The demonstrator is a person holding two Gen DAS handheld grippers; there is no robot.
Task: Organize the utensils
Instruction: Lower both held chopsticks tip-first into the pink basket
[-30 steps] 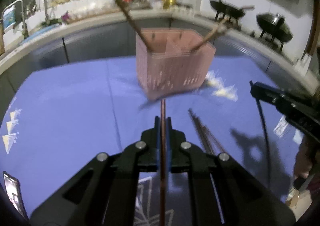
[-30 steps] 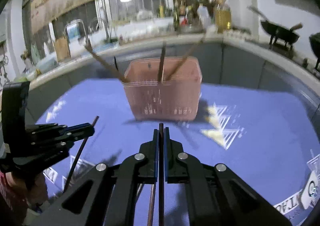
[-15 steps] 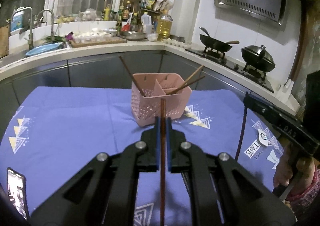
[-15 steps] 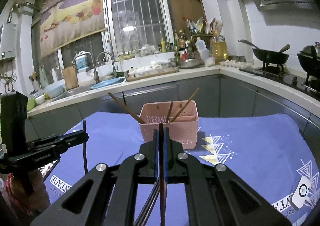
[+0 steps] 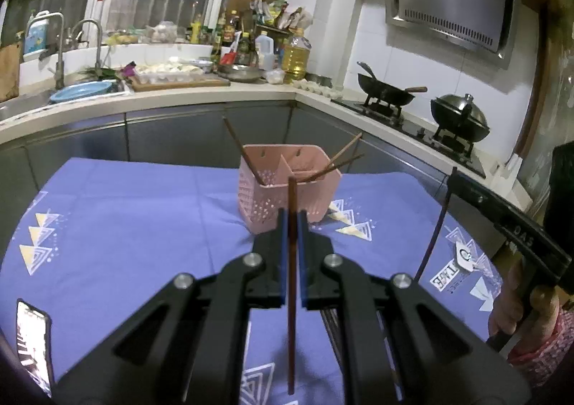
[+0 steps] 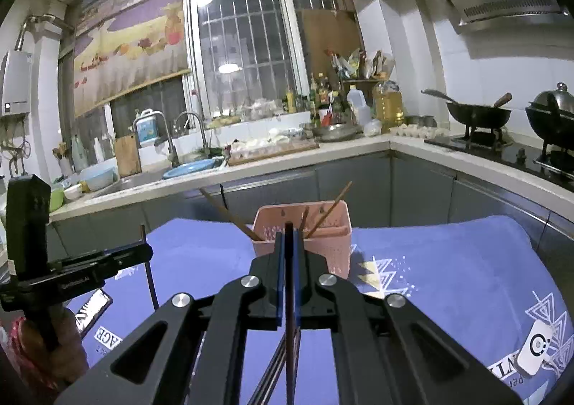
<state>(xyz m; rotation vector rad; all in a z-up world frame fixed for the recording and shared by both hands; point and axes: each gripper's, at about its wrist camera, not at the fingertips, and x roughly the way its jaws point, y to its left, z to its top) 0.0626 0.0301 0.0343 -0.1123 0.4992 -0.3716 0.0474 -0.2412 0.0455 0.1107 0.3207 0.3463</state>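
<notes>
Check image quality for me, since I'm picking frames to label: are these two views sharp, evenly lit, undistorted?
Left wrist view: sharp, dim, the counter bowed by fisheye, corners black. Right wrist view: sharp too, the basket clear, a lamp glaring in the window, edges curved.

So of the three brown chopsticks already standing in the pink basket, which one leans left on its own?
The lone wooden chopstick in the left compartment of the pink perforated plastic basket; the other two chopsticks lean right together from the right compartment.
</notes>
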